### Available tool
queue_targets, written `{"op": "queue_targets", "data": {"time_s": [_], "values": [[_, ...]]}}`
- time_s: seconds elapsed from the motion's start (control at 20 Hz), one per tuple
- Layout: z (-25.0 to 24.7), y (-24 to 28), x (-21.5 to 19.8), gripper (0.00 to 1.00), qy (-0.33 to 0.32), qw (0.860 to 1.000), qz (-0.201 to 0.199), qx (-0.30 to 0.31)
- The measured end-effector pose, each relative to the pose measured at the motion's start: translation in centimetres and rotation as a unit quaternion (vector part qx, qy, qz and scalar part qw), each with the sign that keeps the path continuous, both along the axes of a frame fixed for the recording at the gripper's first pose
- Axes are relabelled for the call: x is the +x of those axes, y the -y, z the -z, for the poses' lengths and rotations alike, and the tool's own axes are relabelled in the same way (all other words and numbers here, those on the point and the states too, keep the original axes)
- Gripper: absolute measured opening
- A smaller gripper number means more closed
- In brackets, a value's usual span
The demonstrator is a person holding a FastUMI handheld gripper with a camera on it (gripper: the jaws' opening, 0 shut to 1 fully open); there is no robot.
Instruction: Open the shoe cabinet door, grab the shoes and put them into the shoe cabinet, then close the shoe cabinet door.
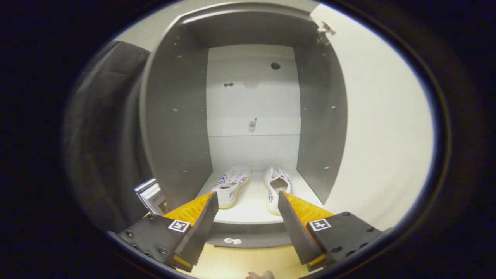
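The shoe cabinet (178, 116) stands open ahead, its grey side walls and pale back panel in full sight. Its white door (383, 128) is swung out to the right. Two white shoes with coloured stripes rest on the cabinet's bottom shelf (252, 209): the left shoe (231, 186) and the right shoe (276, 186), side by side, toes pointing inward. My gripper (246, 203) is open in front of the shelf edge, nothing between its fingers. The fingertips reach the heels of the shoes in the image but I cannot tell if they touch.
Dark cloth (104, 135) hangs left of the cabinet. A small stack of booklets or boxes (150, 195) leans at the cabinet's lower left corner. Wooden floor (240, 259) lies below the plinth, with two small white bits (232, 241) at its foot.
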State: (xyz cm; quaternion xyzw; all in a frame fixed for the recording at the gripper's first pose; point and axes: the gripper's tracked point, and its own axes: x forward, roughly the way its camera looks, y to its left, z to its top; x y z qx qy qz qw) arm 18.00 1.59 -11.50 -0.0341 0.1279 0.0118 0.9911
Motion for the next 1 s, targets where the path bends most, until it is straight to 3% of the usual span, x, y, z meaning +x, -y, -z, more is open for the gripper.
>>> {"op": "queue_targets", "data": {"time_s": [0.25,0.55,0.85,1.0], "values": [[-2.8,0.2,-10.6,0.93,0.017,0.999,0.03,0.013],[-7.2,6.1,-23.0,0.94,0.053,0.993,0.106,0.005],[-9.3,16.5,-30.2,0.96,0.068,0.98,0.184,-0.015],[-10.5,22.7,-31.4,0.96,0.072,0.976,0.202,-0.039]]}}
